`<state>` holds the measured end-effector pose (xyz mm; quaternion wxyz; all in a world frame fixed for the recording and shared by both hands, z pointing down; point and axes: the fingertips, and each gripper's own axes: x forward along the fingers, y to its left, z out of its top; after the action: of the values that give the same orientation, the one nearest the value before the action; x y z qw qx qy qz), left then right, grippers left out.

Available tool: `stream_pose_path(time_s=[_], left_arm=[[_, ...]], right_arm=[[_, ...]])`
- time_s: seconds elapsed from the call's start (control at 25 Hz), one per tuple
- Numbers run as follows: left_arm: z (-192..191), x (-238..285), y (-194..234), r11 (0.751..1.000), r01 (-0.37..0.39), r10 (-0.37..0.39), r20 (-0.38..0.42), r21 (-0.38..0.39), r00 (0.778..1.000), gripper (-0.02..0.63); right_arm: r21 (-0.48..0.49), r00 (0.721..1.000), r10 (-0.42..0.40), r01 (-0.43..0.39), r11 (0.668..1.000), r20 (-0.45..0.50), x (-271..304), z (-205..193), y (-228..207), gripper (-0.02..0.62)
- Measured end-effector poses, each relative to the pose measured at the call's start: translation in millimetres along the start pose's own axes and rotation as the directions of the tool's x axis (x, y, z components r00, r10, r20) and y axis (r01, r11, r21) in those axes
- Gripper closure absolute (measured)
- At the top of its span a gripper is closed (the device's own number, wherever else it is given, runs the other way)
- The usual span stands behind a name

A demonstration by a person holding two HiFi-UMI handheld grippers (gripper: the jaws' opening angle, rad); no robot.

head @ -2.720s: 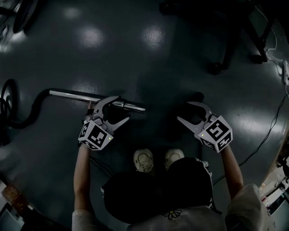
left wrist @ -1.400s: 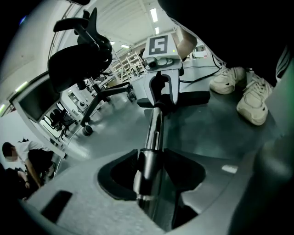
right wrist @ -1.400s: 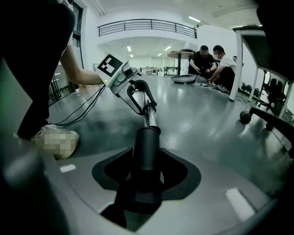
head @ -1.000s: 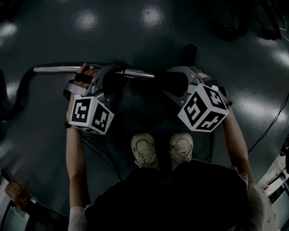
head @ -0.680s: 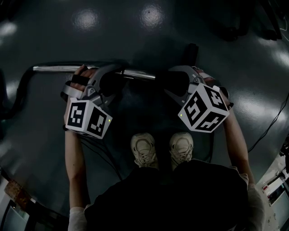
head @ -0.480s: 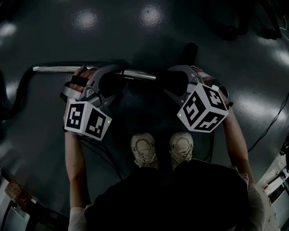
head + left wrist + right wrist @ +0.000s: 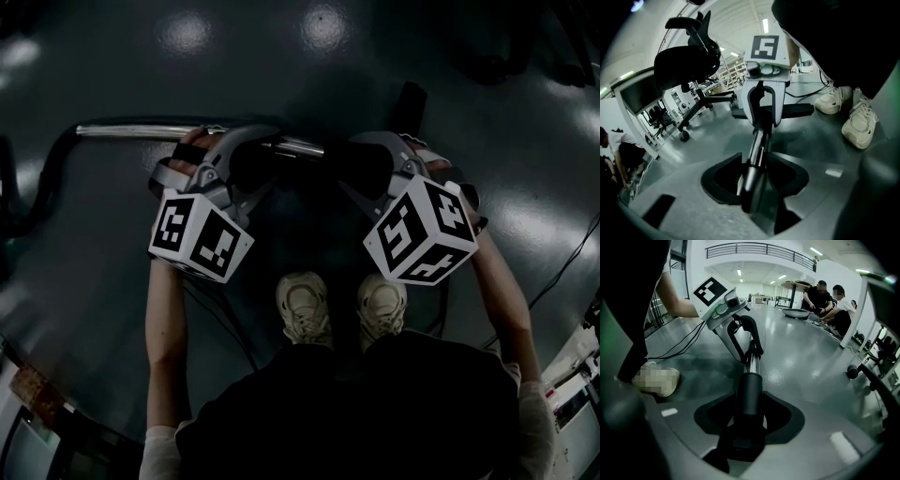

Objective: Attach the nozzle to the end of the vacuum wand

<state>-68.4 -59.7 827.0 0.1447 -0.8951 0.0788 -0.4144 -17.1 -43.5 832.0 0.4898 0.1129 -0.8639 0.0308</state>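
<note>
Here the wand [image 7: 141, 131] lies level, end pointing right at the nozzle [image 7: 751, 394].

Both hand-held grippers [image 7: 262, 159] [image 7: 349, 167] clamped, tips inward

Right gripper [image 7: 750, 422]: grey jaws closed on a black cylindrical plastic nozzle [image 7: 751, 392].
Silver metal vacuum wand [image 7: 753, 364]: meets the nozzle's far end, in line with it.
Left gripper [image 7: 751, 352], grey, with a black-and-white marker cube: jaws around the wand.
Glossy grey floor [image 7: 797, 362].
Black cables [image 7: 679, 345]: on the floor, left.
Seated people [image 7: 829, 305]: far right.
</note>
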Motion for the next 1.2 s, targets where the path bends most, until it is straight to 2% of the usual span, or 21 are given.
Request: stream_pose_path(time_s=[0.12,0.2,0.32,0.44,0.52,0.6,0.72,0.8,0.88,1.04,1.2], left_arm=[[2.9,10.0,-7.0,0.995,0.019,-0.014,-0.047,0.1,0.999,0.451],[4.5,15.2,-11.1,0.991,0.023,-0.015,-0.06,0.132,0.998,0.456],[-2.5,9.3,-8.8,0.994,0.004,0.002,-0.048,0.114,0.999,0.445],[-17.3,-1.8,-3.1,1.0,-0.014,0.014,-0.04,0.02,0.999,0.412],[-32.0,-5.4,-0.2,1.0,-0.013,0.013,-0.096,0.005,0.995,0.387],[-48.9,-9.0,3.8,1.0,-0.01,0.014,-0.169,0.027,0.985,0.377],[-71.1,-4.7,8.7,0.992,0.011,0.026,-0.293,0.124,0.956,0.376],[-75.3,3.0,7.1,0.983,0.032,0.031,-0.331,0.183,0.943,0.405],[-73.2,6.3,5.1,0.982,0.04,0.021,-0.313,0.187,0.95,0.408],[-63.8,6.4,4.0,0.988,0.048,-0.011,-0.245,0.145,0.969,0.408],[-58.2,10.2,1.3,0.993,0.067,-0.044,-0.225,0.095,0.973,0.405]], right_arm=[[-0.029,0.999,0.004,-0.005,1.0,-0.034,10.0,-5.9,1.3,0.402],[-0.003,1.0,0.015,-0.015,1.0,-0.018,11.2,-11.6,1.7,0.402],[0.014,1.0,0.018,-0.018,1.0,0.003,14.7,-8.5,2.4,0.402],[-0.003,1.0,0.02,-0.02,1.0,-0.001,17.9,-4.7,4.5,0.401],[0.002,1.0,0.026,-0.026,1.0,0.001,16.6,-7.3,5.5,0.401],[0.003,1.0,0.03,-0.029,1.0,-0.001,15.6,-8.0,5.8,0.402],[0.008,0.999,0.047,-0.047,0.999,0.004,12.8,-12.2,4.9,0.402],[0.02,0.998,0.06,-0.06,0.998,0.007,10.3,-17.2,4.3,0.402],[0.029,0.998,0.064,-0.064,0.998,-0.006,9.8,-19.5,3.7,0.402],[-0.005,0.999,0.023,-0.023,1.0,-0.047,6.6,-18.1,2.7,0.403],[-0.028,0.998,0.017,-0.019,0.999,-0.059,6.5,-11.7,4.8,0.41]])
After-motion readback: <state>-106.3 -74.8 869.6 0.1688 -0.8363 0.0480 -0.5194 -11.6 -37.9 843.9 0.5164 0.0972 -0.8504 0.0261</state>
